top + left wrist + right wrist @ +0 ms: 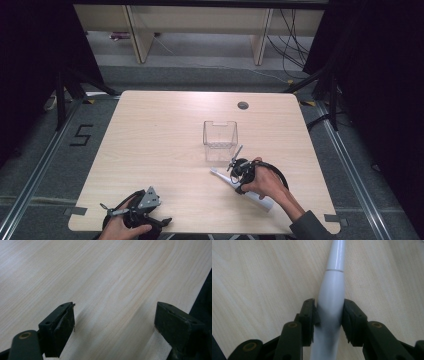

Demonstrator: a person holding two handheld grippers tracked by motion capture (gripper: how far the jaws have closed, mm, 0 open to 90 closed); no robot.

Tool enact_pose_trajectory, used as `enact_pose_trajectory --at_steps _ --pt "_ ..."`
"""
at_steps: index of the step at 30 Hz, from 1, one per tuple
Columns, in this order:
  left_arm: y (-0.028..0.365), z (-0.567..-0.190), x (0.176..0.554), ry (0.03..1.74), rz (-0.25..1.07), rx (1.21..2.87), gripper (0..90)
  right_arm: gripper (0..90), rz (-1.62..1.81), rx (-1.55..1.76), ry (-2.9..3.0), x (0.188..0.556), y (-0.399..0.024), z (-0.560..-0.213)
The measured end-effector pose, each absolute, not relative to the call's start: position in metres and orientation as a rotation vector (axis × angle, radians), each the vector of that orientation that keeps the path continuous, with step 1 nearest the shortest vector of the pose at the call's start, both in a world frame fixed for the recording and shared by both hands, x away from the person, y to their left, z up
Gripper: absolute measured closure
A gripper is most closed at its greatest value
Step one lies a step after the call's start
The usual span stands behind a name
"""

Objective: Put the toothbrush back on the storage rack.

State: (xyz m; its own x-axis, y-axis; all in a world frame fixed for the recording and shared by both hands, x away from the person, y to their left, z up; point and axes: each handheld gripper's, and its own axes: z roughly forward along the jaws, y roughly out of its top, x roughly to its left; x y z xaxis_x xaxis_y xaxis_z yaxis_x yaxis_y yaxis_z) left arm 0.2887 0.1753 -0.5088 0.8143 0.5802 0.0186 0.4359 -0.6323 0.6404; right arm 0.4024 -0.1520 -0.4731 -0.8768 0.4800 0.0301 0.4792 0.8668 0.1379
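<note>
A: so what's the right gripper doing?

B: clamped onto a white tube, pads pressing both sides. The tube lies flat on the table, just in front of the clear plastic box.

A: and the left gripper?

B: jaws wide, nothing between them, down at the table's near edge, well away from the box.

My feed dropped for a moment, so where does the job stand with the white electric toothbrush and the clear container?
Done: the right gripper has closed on the white electric toothbrush, pads pressing its body. In hand: the toothbrush lies on the table, not yet lifted. Left, probably: carrying it to the clear plastic container, which looks empty. The left gripper waits open over bare wood near the table's front edge.
</note>
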Motion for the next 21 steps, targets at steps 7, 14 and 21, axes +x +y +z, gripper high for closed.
enact_pose_trajectory --at_steps 7,14,21 --pt "0.175 -0.509 0.289 0.742 0.295 2.355 15.9 65.5 0.218 0.721 3.040 0.406 -0.150 -0.474" --pt "0.175 -0.509 0.289 0.741 0.295 2.355 16.0 65.6 0.163 0.730 3.054 0.408 -0.147 -0.475" --pt "0.175 -0.509 0.289 0.741 0.296 2.354 16.0 65.9 0.109 0.714 3.072 0.409 -0.141 -0.476"
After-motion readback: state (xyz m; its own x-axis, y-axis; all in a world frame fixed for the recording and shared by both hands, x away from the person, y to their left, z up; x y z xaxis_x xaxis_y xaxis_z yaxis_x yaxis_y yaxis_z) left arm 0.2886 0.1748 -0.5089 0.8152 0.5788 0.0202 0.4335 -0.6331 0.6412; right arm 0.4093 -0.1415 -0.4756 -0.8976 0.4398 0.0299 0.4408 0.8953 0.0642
